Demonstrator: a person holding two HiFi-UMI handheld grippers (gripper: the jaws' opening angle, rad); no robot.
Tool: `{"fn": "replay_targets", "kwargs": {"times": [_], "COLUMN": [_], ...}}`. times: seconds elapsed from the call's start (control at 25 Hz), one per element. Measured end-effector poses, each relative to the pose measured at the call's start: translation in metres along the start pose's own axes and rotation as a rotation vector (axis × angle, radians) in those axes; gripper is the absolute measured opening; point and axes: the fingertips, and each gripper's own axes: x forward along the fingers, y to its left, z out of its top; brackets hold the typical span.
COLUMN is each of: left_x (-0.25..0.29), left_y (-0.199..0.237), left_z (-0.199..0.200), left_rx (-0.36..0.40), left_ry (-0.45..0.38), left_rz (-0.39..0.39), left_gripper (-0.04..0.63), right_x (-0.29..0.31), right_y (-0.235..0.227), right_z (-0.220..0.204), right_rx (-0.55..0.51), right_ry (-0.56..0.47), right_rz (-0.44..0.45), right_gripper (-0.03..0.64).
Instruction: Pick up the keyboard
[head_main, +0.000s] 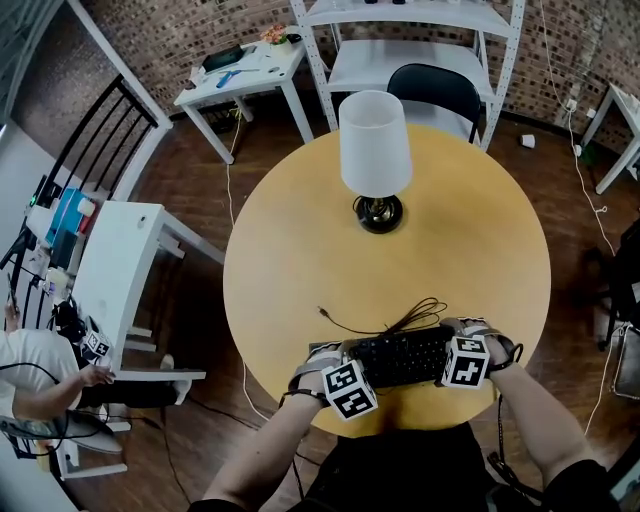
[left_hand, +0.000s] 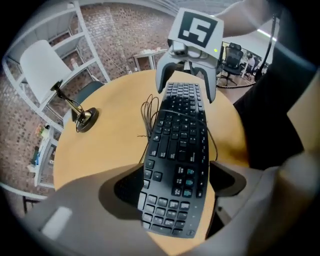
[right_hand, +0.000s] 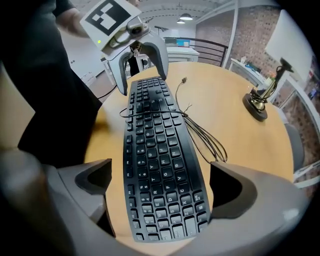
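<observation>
While both sets of jaws are standing released, with nothing clenched, I am holding the left tool (left_hand: 177, 182) and the right tool (right_hand: 162, 182) astride the two ends of the keyboard (head_main: 402, 357). It is lying flat by the near edge of the bench (head_main: 300, 250), long side along that edge, with the lamp (head_main: 375, 150) well apart toward the far side.

- In both gripper views the keyboard is sitting between the pads, front and back edges facing them. I am reading neither pair as pressing yet.
- The cable (head_main: 400, 320) is draping across the keys and coiling just beyond the far long edge, close to the right tool's far pad.

Doing the grip well, as I am judging it:
- I am wanting both tools low enough for the pads to be meeting the keyboard's side walls, not the keytops.
- I am closing both together, so neither end is skidding across the bench.
- I am keeping the cable coil out from under the right tool's far pad.
- I am lifting level and slowly, watching the cable for snagging.
</observation>
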Motion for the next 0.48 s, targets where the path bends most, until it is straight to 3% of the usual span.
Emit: {"fn": "replay_targets", "kwargs": {"times": [0.2,0.48], "left_x": [0.005,0.013], "left_y": [-0.006,-0.006], "left_z": [-0.011,-0.009], "left_rx": [-0.004,0.060], "left_ry": [0.033,0.064], "left_rz": [-0.058,-0.057], "left_gripper": [0.598,0.600], "right_x": [-0.003,0.000], "right_y": [0.003,0.004], "right_z": [-0.004,-0.010], "right_rx": [0.006,-0.020], "right_ry": [0.014,0.052], "right_rz": [0.028,0.032], "right_gripper": [0.592,0.594]}}
